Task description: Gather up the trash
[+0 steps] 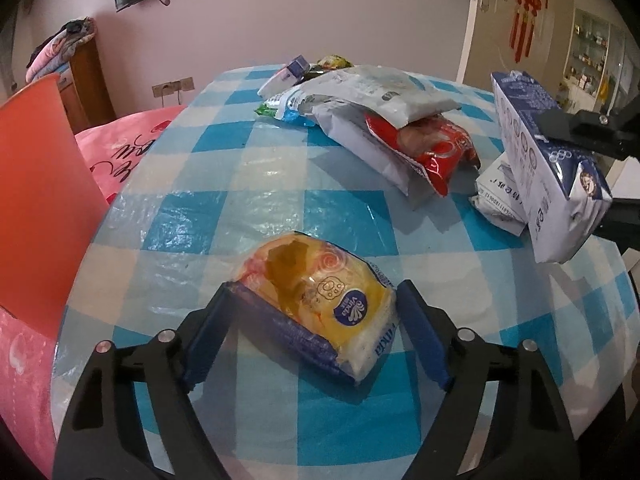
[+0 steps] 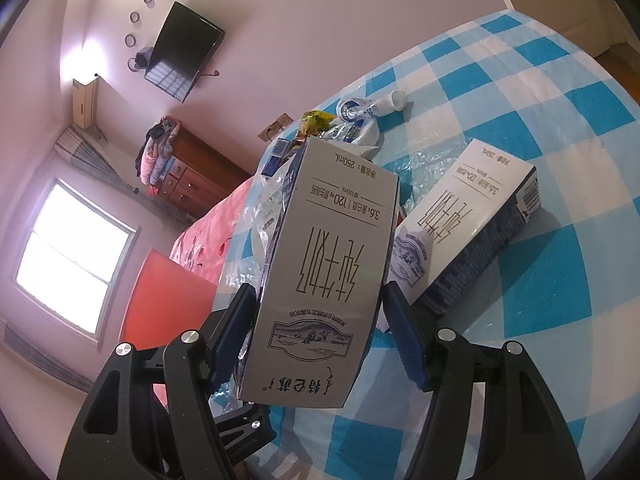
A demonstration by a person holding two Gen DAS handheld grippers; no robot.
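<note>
A yellow Vinda tissue pack (image 1: 320, 300) lies on the blue-and-white checked table (image 1: 192, 208), turned at an angle between my left gripper's blue pads. The left gripper (image 1: 314, 288) has both fingertips against the pack's two far corners. My right gripper (image 2: 320, 292) is shut on a white and blue milk carton (image 2: 332, 264) and holds it tilted above the table. In the left wrist view that carton (image 1: 548, 168) hangs at the right with a black finger (image 1: 560, 126) on it. A second carton (image 2: 464, 228) lies flat beyond it.
At the table's middle is a heap of snack bags: a grey-white bag (image 1: 372, 92) over a red one (image 1: 436, 148). A crushed plastic bottle (image 2: 368, 110) lies at the far edge. A red chair back (image 1: 36, 184) stands at the left, with pink bedding (image 1: 120, 148) behind it.
</note>
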